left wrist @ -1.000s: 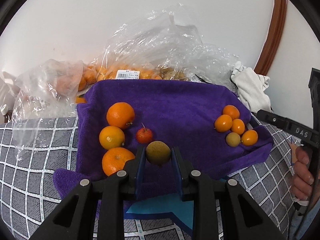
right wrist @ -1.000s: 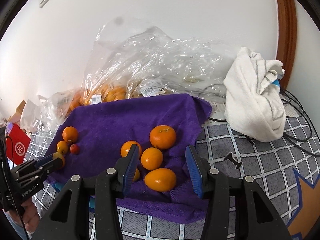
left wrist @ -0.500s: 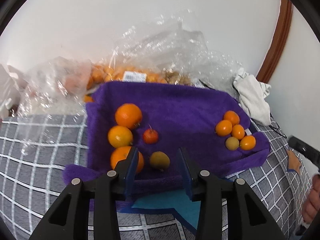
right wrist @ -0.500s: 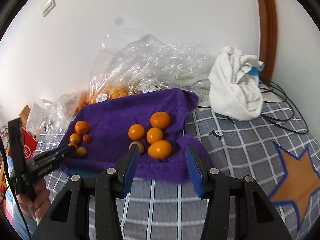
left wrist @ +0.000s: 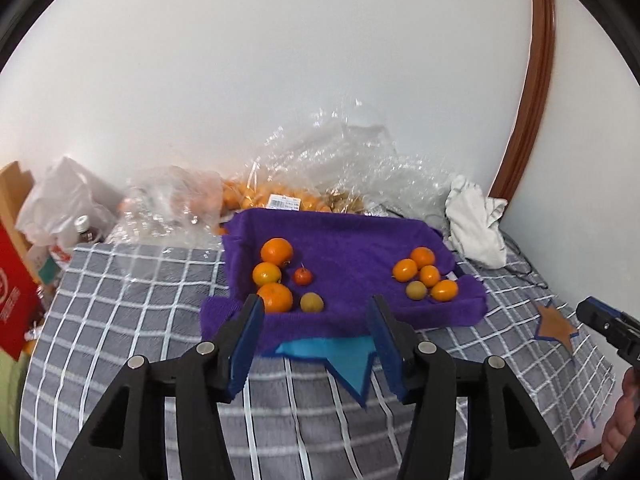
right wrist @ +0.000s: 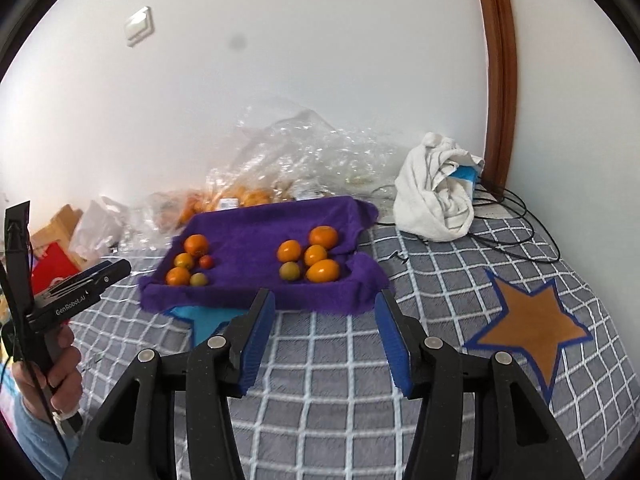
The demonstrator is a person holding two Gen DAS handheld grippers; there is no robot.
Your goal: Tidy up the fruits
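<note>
Left gripper: held above the checked bedspread, jaws spread wide, nothing gripped.
Right gripper: likewise parted and empty, held short of the towel's near edge.
Purple towel: laid on the bedspread, two fruit groups well apart on it.
Left group: three oranges, a small red fruit and a greenish-yellow fruit just beside them.
Right group: four small oranges clustered around a greenish fruit.
Behind the towel: clear plastic bags holding more oranges; a white cloth at the right.
</note>
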